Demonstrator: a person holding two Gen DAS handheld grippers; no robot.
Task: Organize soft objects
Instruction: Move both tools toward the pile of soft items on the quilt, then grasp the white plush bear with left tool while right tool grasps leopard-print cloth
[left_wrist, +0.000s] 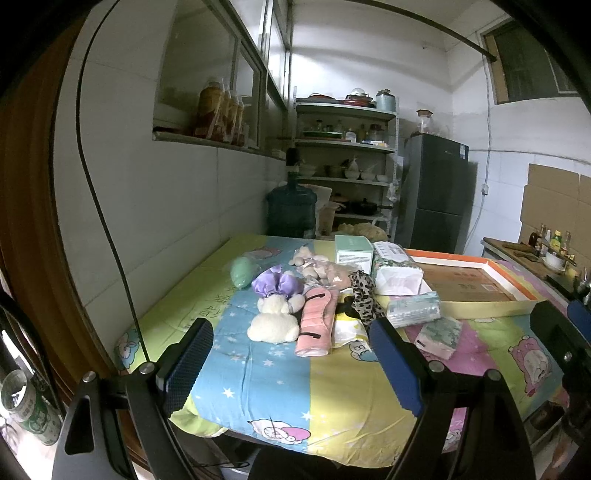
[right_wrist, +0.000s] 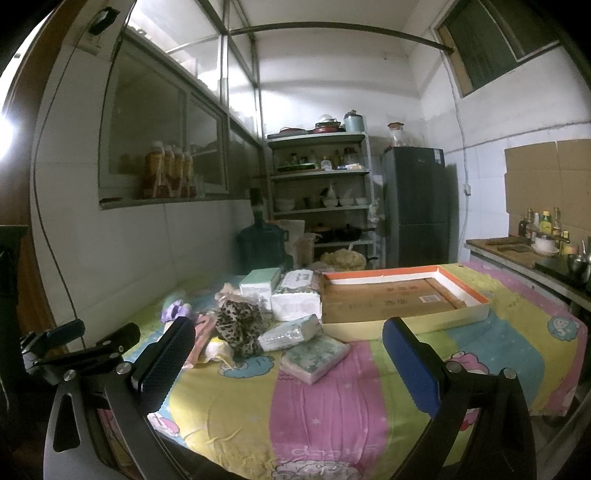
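Note:
A pile of soft things lies on the cartoon-print quilt (left_wrist: 273, 384): a white plush toy (left_wrist: 274, 321) with a purple bow, a pink padded mitt (left_wrist: 314, 322), a leopard-print cloth (left_wrist: 364, 295), a green pouch (left_wrist: 242, 272) and several tissue packs (left_wrist: 437, 336). A shallow orange-rimmed cardboard tray (right_wrist: 402, 301) sits behind them on the right. My left gripper (left_wrist: 291, 363) is open, hovering short of the plush toy. My right gripper (right_wrist: 288, 356) is open just before a green-patterned tissue pack (right_wrist: 314, 356). Neither holds anything.
A white tiled wall (left_wrist: 166, 206) runs along the quilt's left side. Behind stand a water jug (left_wrist: 291, 210), metal shelves (left_wrist: 345, 162) with dishes and a dark fridge (left_wrist: 437, 192). A counter (right_wrist: 517, 251) with bottles lies at the right. A can (left_wrist: 29, 410) stands lower left.

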